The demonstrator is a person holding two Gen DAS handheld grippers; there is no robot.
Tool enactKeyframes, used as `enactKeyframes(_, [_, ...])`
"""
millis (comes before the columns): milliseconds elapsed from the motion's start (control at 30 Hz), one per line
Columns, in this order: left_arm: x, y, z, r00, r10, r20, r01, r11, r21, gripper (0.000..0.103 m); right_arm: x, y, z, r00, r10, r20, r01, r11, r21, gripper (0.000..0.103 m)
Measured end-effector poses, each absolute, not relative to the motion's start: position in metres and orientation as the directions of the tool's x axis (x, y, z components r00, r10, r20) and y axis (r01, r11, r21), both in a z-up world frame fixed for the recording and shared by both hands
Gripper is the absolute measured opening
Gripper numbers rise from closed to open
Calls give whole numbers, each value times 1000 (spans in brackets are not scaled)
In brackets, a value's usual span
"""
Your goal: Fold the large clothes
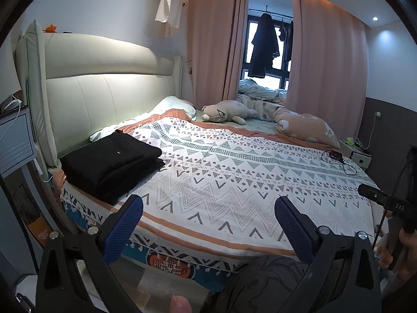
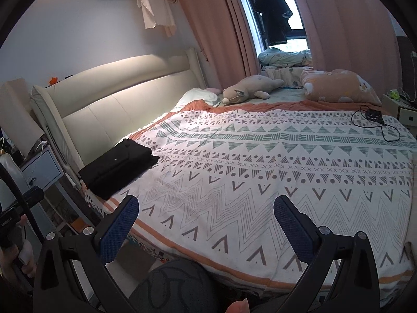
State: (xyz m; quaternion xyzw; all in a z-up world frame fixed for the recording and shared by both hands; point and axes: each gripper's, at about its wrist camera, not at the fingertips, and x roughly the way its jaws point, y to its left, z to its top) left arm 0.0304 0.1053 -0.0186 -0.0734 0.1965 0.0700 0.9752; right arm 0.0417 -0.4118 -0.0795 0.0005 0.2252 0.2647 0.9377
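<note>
A black garment (image 1: pixel 112 164) lies folded into a flat stack at the near left corner of the bed, beside the headboard; the right wrist view shows the same black garment (image 2: pixel 118 167) to the left. My left gripper (image 1: pixel 208 208) hovers open over the bed's near edge, nothing between its blue pads (image 1: pixel 122 232). My right gripper (image 2: pixel 206 208) is likewise open and empty above the patterned bedspread (image 2: pixel 260 172). Both grippers stay apart from the garment, which lies ahead and to the left of them.
A padded headboard (image 1: pixel 104 88) runs along the left. A plush toy (image 1: pixel 224 110) and an orange pillow (image 1: pixel 307 127) lie at the far side. A small black device with cable (image 1: pixel 336 156) rests at the bed's right. A bedside cabinet (image 1: pixel 15 146) stands left.
</note>
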Motion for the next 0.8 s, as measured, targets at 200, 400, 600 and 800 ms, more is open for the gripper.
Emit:
enactKeyframes(200, [13, 94, -26, 917, 88, -389, -139, 985, -105, 103, 15, -432, -100, 767, 487, -418, -483, 867, 123, 103])
enactKeyframes(400, [4, 90, -37, 914, 87, -396, -140, 984, -107, 103, 3, -452, -106, 773, 454, -443, -444, 886, 133, 103])
enactKeyframes(600, [-2, 86, -42, 915, 86, -394, -136, 986, -100, 103, -8, -449, -111, 769, 435, -468, -453, 888, 80, 103])
enactKeyframes(800, [-4, 83, -39, 917, 89, -388, -135, 987, -91, 103, -14, -450, -103, 782, 434, -448, -445, 891, 87, 103])
